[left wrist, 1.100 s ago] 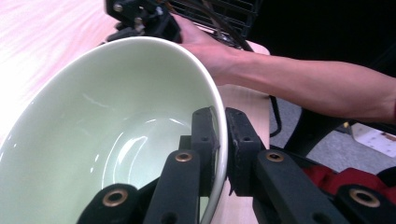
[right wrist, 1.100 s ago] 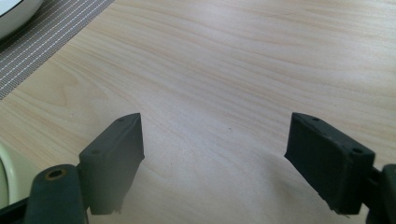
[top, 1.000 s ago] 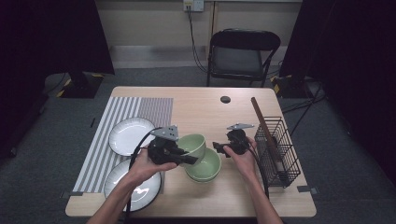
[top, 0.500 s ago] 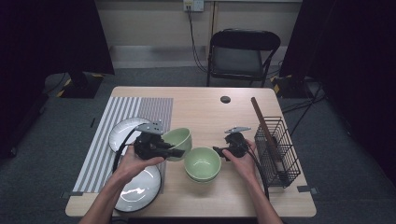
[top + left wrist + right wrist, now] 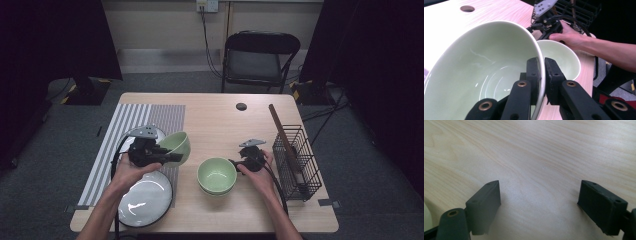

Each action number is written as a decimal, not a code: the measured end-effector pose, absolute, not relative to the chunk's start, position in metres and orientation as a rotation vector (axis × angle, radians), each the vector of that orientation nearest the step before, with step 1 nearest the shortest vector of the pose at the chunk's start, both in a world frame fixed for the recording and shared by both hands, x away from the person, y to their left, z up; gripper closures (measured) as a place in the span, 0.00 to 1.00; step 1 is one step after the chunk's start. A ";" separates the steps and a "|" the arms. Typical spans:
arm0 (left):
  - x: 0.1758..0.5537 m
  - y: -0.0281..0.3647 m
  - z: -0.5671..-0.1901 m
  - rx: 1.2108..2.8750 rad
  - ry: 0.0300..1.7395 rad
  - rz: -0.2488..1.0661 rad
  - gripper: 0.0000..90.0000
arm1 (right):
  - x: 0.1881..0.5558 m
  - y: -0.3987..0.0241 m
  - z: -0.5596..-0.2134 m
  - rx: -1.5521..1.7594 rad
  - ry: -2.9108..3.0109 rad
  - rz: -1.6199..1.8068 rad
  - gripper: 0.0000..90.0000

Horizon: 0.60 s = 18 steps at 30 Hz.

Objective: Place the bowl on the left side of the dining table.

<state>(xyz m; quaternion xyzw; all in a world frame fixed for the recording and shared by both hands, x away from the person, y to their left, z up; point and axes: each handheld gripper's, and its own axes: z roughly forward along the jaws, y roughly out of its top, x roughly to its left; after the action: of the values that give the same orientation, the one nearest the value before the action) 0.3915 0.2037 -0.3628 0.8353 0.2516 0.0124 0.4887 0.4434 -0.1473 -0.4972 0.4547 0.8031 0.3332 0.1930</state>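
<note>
Now | left gripper point(image 5: 170, 156): jaws clamp green bowl point(image 5: 177, 144) rim | right gripper point(image 5: 539, 207): jaws apart, nothing between

— From where I stood, the lower plate point(image 5: 145, 200) was half covered by the person's left forearm point(image 5: 107, 200).

— And the upper plate point(image 5: 131, 136) sat mostly behind the left gripper point(image 5: 172, 156). The rack point(image 5: 297, 155) contents were too small to make out.
</note>
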 end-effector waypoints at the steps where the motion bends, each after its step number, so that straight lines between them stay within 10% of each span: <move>1: 0.392 0.205 -0.363 2.031 0.615 0.036 0.92 | 0.443 -0.148 -0.498 1.274 2.248 0.938 0.18; 18: 0.412 0.232 -0.370 1.996 0.716 0.060 0.92 | 0.442 -0.149 -0.501 1.260 2.224 0.968 0.18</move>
<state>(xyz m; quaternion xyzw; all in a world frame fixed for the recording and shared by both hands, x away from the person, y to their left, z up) 0.4123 0.2315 -0.3697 0.8211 0.2944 0.0247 0.4883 0.4415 -0.1493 -0.5009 0.4513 0.7969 0.3467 0.2027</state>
